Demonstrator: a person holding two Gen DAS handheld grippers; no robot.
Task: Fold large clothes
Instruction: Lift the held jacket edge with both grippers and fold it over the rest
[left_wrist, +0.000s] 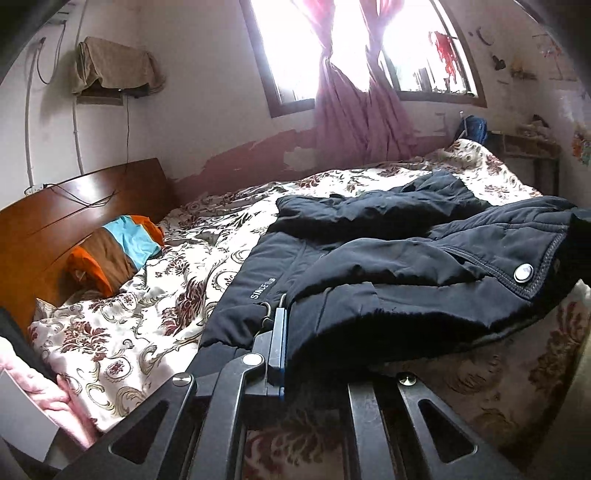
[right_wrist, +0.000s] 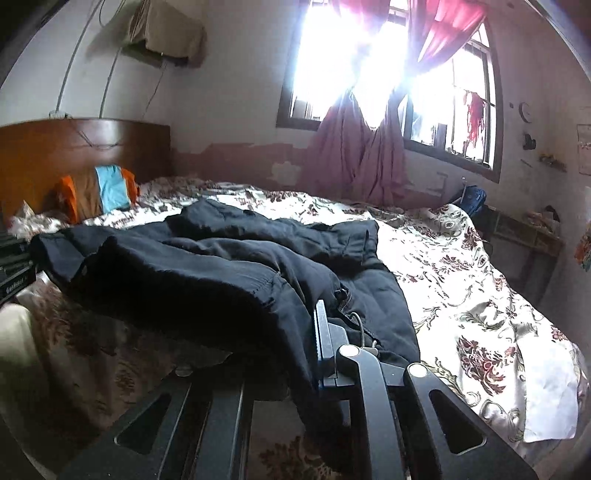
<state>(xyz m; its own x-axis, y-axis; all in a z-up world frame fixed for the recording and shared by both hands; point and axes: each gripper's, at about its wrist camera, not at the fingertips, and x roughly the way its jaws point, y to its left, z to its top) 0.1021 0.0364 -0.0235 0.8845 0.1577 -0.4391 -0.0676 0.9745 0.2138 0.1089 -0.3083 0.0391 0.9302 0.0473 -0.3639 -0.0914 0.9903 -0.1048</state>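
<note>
On the near side of the bed, across its flowered cover, a dark padded jacket is spread, its far parts lying flat while its near hem is raised off the cover and draped over both tools. In the left wrist view the left claw is seen with one finger beside the hem and the other hidden under the cloth, so it is judged to be clamped on the jacket's near edge. In the right wrist view the right claw is likewise buried in the hem of the jacket, and it too is judged to be closed on the cloth, although the second finger is covered.

The garment is judged to be soft and bulky, fairly heavy for cloth, with quilted filling that will resist sharp creases and spring back when released. Its shell looks smooth and may slide between the fingers, so a thick pinch at a stitched seam or the bound edge near the snap button is to be preferred over a single thin layer. The sleeves are bunched on top and may shift when the hem is carried over. A striped pillow lies at the headboard, well apart from the jacket, and a curtain hangs at the window beyond the far edge of the bed.
</note>
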